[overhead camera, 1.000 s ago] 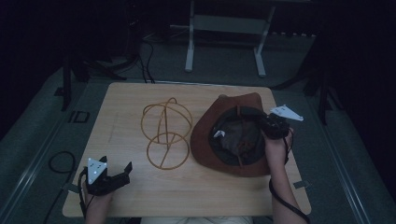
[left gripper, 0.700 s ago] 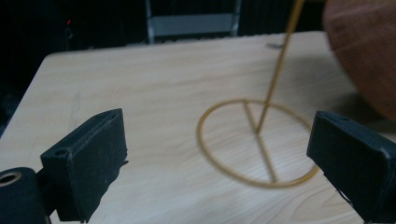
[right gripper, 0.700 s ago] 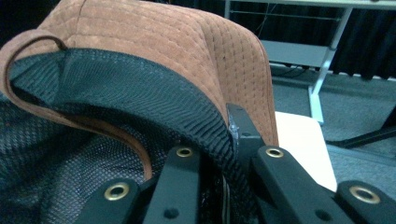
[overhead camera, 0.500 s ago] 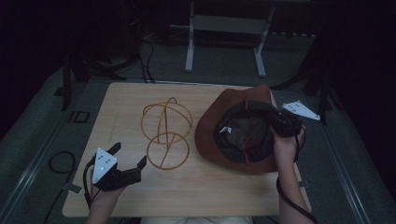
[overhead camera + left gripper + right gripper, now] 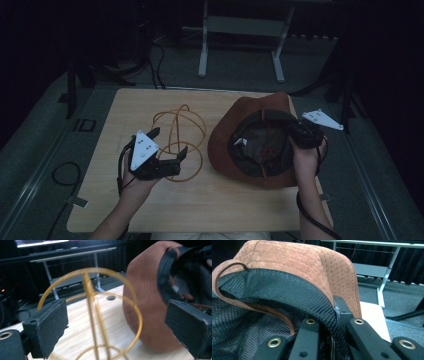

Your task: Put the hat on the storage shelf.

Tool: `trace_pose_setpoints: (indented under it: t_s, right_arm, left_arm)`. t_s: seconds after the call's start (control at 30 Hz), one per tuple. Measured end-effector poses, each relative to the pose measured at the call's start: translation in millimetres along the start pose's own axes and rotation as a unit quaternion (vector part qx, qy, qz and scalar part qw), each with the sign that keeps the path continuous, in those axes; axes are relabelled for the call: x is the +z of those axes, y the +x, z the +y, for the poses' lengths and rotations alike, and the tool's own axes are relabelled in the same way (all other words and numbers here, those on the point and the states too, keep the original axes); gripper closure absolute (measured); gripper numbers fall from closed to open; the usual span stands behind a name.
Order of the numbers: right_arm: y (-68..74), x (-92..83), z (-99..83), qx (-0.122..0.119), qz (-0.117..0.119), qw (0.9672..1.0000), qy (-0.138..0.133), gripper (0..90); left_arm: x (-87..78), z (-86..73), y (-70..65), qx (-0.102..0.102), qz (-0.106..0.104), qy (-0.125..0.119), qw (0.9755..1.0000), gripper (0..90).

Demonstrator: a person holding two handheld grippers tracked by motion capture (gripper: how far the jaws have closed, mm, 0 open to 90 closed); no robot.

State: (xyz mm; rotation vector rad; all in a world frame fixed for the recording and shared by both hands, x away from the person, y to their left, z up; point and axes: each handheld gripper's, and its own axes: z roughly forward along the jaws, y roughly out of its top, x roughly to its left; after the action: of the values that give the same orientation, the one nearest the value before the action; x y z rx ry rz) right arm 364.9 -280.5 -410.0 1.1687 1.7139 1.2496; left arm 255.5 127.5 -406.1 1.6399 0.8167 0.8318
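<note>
Right gripper (image 5: 300,134) fingers pinching the hat (image 5: 227,135) brim at the worktop's (image 5: 125,107) right, left gripper (image 5: 167,150) fingers spread around the wire stand (image 5: 172,117): steady it before seating hat.

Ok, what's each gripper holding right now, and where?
The right gripper pinches the brown hat at its inner rim. The left gripper, jaws open by the wire stand, holds nothing.

Wire frame (image 5: 179,140) — hat (image 5: 260,145) beside; table (image 5: 220,205) front free.
</note>
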Motion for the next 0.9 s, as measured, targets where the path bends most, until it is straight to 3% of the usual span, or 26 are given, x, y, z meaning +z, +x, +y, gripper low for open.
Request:
trace_pose_setpoints:
  t_s: [0.1,0.27,0.33,0.37,0.7,0.9]
  right_arm:
    - [0.0,-0.5,0.5,0.005,0.002,1.0000,0.003,83.9]
    - [2.1,-2.9,0.7,0.004,-0.001,1.0000,0.003,83.9]
    - [1.8,-3.4,0.6,0.004,-0.002,1.0000,0.003,83.9]
    - [1.4,-5.1,0.7,0.005,-0.002,1.0000,0.002,83.9]
    - [-1.1,-12.6,0.4,0.007,0.001,1.0000,-0.001,83.9]
    - [1.4,-14.7,1.2,0.005,0.008,1.0000,0.002,83.9]
  left_arm:
    - [8.8,10.4,-3.7,0.007,-0.010,-0.003,0.9999,6.6]
    - [38.2,32.3,-19.3,0.015,-0.038,0.000,0.9992,6.7]
    - [38.2,32.3,-19.3,0.015,-0.038,0.000,0.9992,6.6]
    - [51.8,38.4,-29.3,0.023,-0.047,0.003,0.9986,6.7]
    - [100.1,47.0,-65.4,0.042,-0.079,0.026,0.9957,9.8]
    - [129.4,45.8,-81.7,0.050,-0.093,0.064,0.9923,14.2]
